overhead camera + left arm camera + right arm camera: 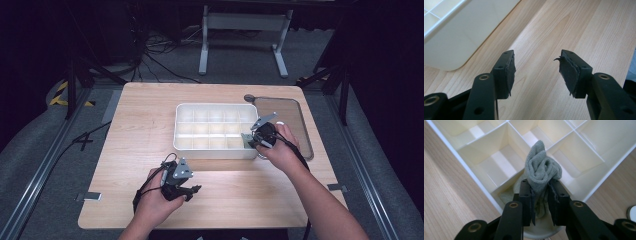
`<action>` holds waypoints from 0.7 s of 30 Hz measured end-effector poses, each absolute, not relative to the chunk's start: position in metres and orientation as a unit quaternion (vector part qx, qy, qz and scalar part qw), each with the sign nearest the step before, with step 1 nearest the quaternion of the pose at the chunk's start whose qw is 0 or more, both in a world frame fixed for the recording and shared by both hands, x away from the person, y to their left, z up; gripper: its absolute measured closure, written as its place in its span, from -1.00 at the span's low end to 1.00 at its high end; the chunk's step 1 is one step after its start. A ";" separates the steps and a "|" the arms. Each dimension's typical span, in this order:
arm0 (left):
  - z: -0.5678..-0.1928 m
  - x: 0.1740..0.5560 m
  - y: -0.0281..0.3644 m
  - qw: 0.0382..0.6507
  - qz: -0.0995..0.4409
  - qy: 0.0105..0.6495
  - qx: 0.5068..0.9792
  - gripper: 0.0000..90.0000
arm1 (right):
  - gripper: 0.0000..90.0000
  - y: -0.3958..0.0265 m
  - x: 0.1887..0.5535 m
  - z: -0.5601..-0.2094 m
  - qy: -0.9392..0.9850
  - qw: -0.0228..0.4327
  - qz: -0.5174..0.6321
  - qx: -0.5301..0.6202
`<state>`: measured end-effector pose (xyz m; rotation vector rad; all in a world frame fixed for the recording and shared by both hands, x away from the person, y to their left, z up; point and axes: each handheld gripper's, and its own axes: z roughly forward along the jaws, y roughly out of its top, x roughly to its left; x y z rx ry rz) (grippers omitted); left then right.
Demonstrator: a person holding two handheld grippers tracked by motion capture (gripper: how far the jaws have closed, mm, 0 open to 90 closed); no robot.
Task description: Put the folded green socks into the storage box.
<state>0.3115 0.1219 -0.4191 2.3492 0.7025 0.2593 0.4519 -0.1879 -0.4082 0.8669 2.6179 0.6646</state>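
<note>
your right gripper clamps rolled grey sock above corner cell of divided tray; roll may unfurl, snag divider. left gripper wide, empty.

1. We see the worktop as pale wood with a fine straight grain and a smooth, low-sheen face.
2. The divided tray looks like cream-white plastic to us, smooth and slightly glossy, with soft highlights on its partition walls.
3. The cloth in the right gripper is a grey-green ribbed knit, soft and matt.
4. The fingers of the left gripper look like matt black plastic, faced with dark rubbery pads, rough and frayed at the edges; we note brass-coloured metal rivets at the joints.
5. The lid beside the tray looks translucent and smooth.
</note>
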 end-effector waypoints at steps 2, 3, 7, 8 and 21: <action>-0.419 0.312 0.122 0.331 0.099 0.267 0.900 0.04 | 0.68 -0.187 0.454 -0.408 0.915 0.147 0.222 0.305; -0.419 0.312 0.121 0.331 0.099 0.267 0.900 0.04 | 0.68 -0.185 0.454 -0.408 0.915 0.142 0.217 0.309; -0.419 0.311 0.121 0.332 0.100 0.266 0.900 0.04 | 0.69 -0.178 0.460 -0.409 0.922 0.134 0.183 0.315; -0.419 0.311 0.121 0.332 0.099 0.266 0.900 0.04 | 0.69 -0.178 0.461 -0.410 0.922 0.130 0.180 0.316; -0.418 0.312 0.122 0.333 0.099 0.264 0.900 0.04 | 0.70 -0.162 0.479 -0.417 0.939 0.097 0.104 0.314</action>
